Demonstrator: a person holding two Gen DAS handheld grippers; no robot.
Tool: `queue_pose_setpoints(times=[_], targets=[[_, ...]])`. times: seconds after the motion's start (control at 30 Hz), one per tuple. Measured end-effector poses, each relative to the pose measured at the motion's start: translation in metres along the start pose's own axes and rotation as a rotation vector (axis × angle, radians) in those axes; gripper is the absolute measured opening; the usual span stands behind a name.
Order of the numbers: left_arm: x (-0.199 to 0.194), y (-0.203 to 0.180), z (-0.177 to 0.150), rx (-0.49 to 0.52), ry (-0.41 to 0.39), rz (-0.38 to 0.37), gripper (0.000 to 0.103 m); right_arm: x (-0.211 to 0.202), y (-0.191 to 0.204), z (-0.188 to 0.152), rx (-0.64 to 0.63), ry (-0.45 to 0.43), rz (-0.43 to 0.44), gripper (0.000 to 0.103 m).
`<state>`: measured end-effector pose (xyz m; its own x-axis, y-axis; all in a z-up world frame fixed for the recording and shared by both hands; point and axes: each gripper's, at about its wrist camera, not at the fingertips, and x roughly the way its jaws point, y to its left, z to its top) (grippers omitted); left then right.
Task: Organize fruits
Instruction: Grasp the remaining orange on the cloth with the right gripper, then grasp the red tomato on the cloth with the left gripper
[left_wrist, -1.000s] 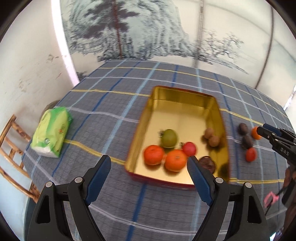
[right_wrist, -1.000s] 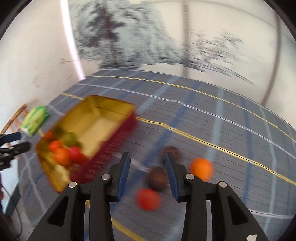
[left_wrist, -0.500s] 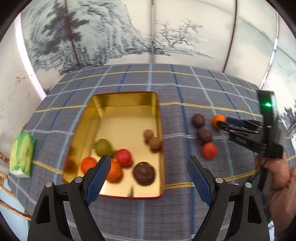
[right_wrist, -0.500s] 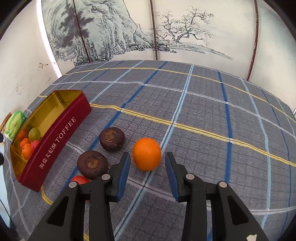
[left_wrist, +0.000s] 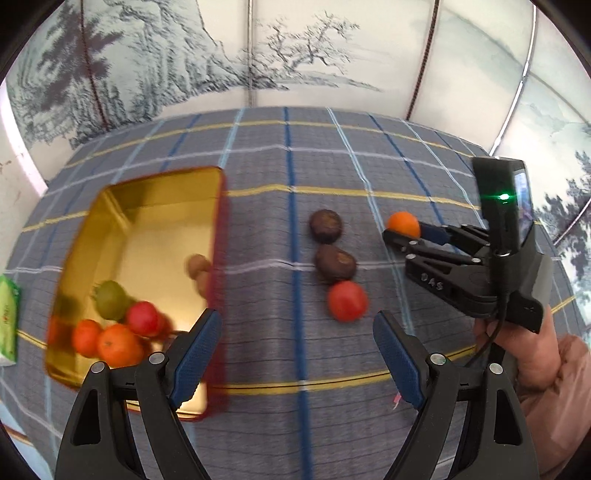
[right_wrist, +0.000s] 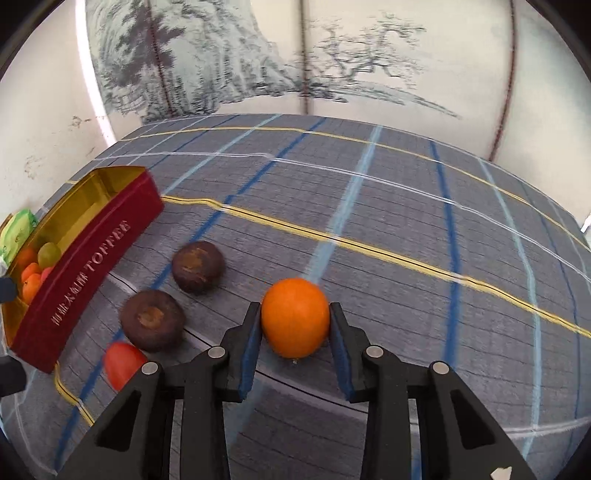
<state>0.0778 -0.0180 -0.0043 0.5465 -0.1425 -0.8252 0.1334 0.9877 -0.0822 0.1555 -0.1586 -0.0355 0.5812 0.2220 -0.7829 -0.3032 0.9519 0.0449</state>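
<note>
Four loose fruits lie on the checked tablecloth (right_wrist: 406, 206) beside the red-and-gold toffee tin (right_wrist: 85, 273): two dark brown round fruits (right_wrist: 198, 266) (right_wrist: 152, 319), a red tomato-like fruit (right_wrist: 123, 363) nearest the camera, and an orange (right_wrist: 295, 318). The right gripper (right_wrist: 295, 325) has its blue pads on either side of the orange, which rests on the cloth; the jaws are closing and the pads look to be touching its skin on both flanks. From the left wrist view the same gripper reaches in from the right, held in a person's hand (left_wrist: 532, 354) with a pink sleeve, its tips at the orange (left_wrist: 403, 223). The left gripper (left_wrist: 297, 343) hangs spread wide over the cloth, nothing between its fingers, its left finger over the tin's near corner. Inside the tin (left_wrist: 92, 236) sit a green fruit (left_wrist: 110, 300), a red one (left_wrist: 144, 318), two orange ones (left_wrist: 119, 344), and small brown ones against the right wall, blurred. A green packet (left_wrist: 7, 321) lies left of the tin.
</note>
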Motion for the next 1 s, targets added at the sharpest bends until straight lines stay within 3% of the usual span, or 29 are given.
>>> queue_pose_setpoints(times=[0.33, 0.57, 0.8, 0.9, 1.0], targets=[[0.039, -0.020, 0.005, -0.030, 0.045, -0.066, 0.082, -0.033, -0.060, -0.041, 0.084, 0.021, -0.102, 0.032], [0.058, -0.021, 0.009, -0.061, 0.057, -0.078, 0.053, -0.037, -0.074, -0.046, 0.113, 0.021, -0.097, 0.033], [0.067, -0.028, 0.009, -0.040, 0.064, -0.080, 0.046, -0.038, -0.074, -0.045, 0.108, 0.022, -0.093, 0.033], [0.070, -0.028, 0.009, -0.034, 0.067, -0.075, 0.035, -0.039, -0.075, -0.046, 0.109, 0.022, -0.091, 0.033], [0.070, -0.026, 0.008, -0.039, 0.064, -0.082, 0.035, -0.039, -0.074, -0.046, 0.108, 0.022, -0.092, 0.033]])
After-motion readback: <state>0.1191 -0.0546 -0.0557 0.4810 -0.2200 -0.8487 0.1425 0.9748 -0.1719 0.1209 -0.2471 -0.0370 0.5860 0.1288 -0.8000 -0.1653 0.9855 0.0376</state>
